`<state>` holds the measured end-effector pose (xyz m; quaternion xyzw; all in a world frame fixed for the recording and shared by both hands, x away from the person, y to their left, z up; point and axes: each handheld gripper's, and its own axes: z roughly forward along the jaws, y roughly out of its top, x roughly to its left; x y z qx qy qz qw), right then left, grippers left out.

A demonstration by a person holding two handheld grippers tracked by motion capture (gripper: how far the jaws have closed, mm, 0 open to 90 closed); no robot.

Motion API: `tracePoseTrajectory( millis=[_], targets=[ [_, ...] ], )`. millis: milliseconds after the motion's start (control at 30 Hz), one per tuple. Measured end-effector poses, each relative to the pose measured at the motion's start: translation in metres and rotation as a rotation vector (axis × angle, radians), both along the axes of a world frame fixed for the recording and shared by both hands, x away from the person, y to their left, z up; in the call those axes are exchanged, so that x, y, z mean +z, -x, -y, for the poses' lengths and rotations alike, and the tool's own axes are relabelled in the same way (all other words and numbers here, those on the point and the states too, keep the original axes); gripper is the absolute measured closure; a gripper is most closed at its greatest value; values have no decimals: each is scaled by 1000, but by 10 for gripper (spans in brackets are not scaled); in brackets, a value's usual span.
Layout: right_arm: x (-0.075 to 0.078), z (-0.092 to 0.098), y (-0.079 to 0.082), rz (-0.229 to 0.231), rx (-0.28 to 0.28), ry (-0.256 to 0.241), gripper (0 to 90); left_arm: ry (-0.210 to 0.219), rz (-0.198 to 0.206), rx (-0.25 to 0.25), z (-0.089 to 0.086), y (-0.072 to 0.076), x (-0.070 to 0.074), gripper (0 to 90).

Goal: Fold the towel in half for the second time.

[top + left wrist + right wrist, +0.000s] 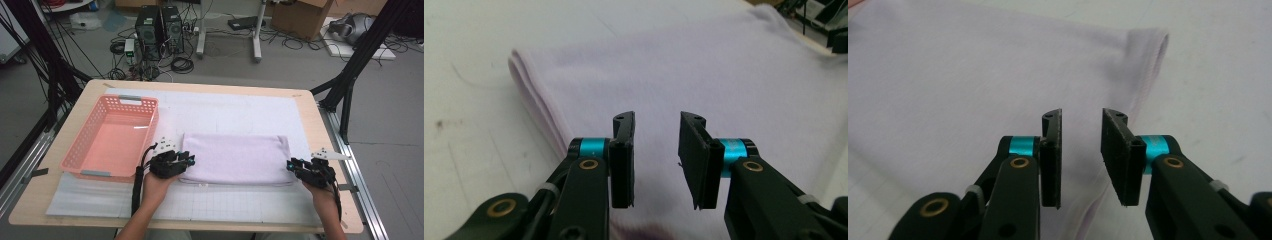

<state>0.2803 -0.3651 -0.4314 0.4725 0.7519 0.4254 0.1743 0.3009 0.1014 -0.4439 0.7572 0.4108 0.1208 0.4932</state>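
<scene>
folded towel (235, 158) | near tabletop's front edge | left gripper (186, 161), right gripper (294, 166) both agape | I'd pinch its corners together evenly.

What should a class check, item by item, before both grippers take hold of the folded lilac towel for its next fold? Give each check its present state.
1. Left gripper open: ok, its jaws stand apart with a clear gap.
2. Right gripper open: ok, jaws apart.
3. Left gripper at the towel: ok, it sits at the towel's left end, over the cloth.
4. Right gripper at the towel: ok, it sits at the right end, over the near edge.
5. Cloth between the jaws: not ok, neither gripper holds any yet.
6. Towel lying flat, layers even: ok, it looks like a tidy rectangle.
7. Pink basket out of the way: ok, it stands left of the towel, apart from it.
</scene>
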Motion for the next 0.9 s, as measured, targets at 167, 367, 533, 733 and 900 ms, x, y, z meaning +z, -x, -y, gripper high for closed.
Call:
tracePoseTrajectory(
  millis=[167,367,533,733,900],
  targets=[
    [-5,-2,19,-11,49,30,741,-20,-37,-11,-6,15,-7,683],
    [-14,0,35,-11,44,109,752,-88,-12,-25,-6,32,-7,702],
    [-13,6,47,-4,18,87,718,-65,-5,-13,-12,38,-7,696],
    [2,9,61,67,-8,23,576,60,31,18,-20,40,-2,446],
    [6,7,64,108,-16,-4,405,96,104,-2,-22,43,7,313]
  ],
)
